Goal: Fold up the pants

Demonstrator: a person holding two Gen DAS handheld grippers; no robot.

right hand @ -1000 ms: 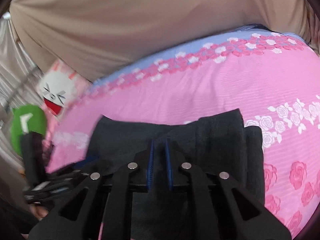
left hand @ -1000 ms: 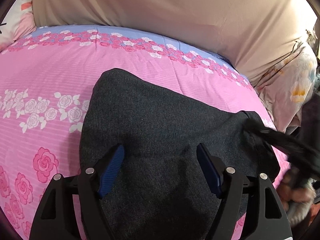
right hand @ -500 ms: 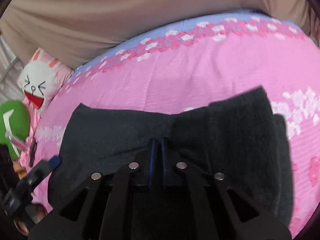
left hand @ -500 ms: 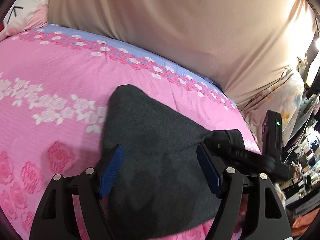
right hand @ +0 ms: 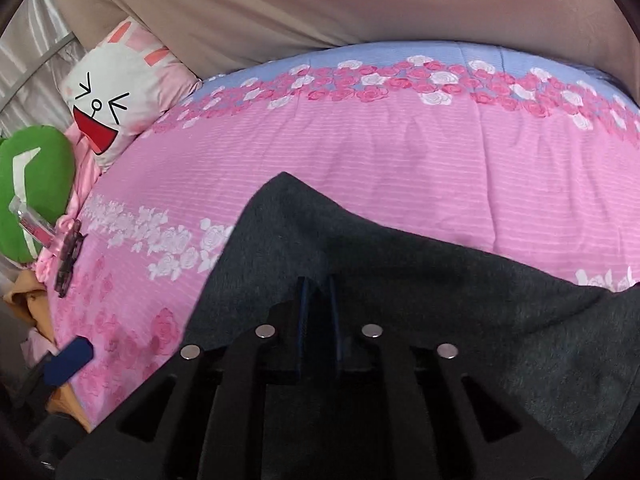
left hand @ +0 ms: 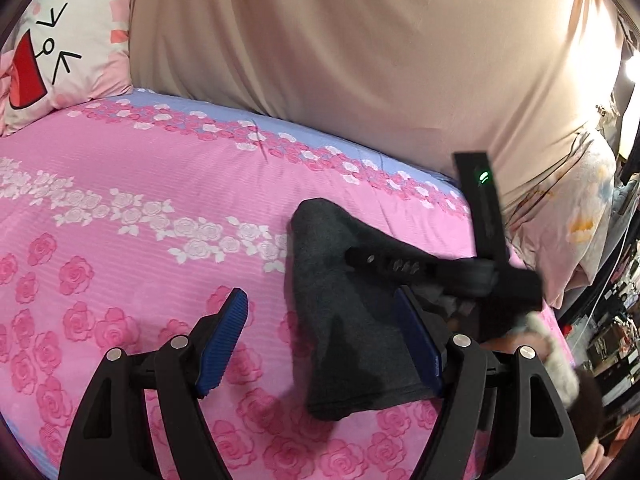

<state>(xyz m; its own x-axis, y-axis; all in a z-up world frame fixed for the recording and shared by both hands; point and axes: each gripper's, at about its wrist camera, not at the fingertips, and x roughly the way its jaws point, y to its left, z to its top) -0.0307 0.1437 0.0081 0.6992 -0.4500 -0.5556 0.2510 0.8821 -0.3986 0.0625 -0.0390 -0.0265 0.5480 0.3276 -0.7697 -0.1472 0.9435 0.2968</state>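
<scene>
Pink bedspread point(left hand: 120, 168), folded pants point(right hand: 400, 280), R gripper point(right hand: 318, 292) opening, L gripper point(left hand: 320, 320) wide

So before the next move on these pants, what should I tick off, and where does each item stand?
1. Left gripper empty, nothing between its pads: ok.
2. Right gripper letting go of the pants: jaws are opening, a narrow gap shows; whether cloth is still pinched, cannot tell.
3. Pants resting on the pink bedspread, not hanging off the edge: ok.
4. Fold edges lined up: cannot tell, the right gripper hides part of the bundle.
5. Bedspread around the pants free of clutter: ok; the small dark clip lies well off to the side by the green cushion.
</scene>
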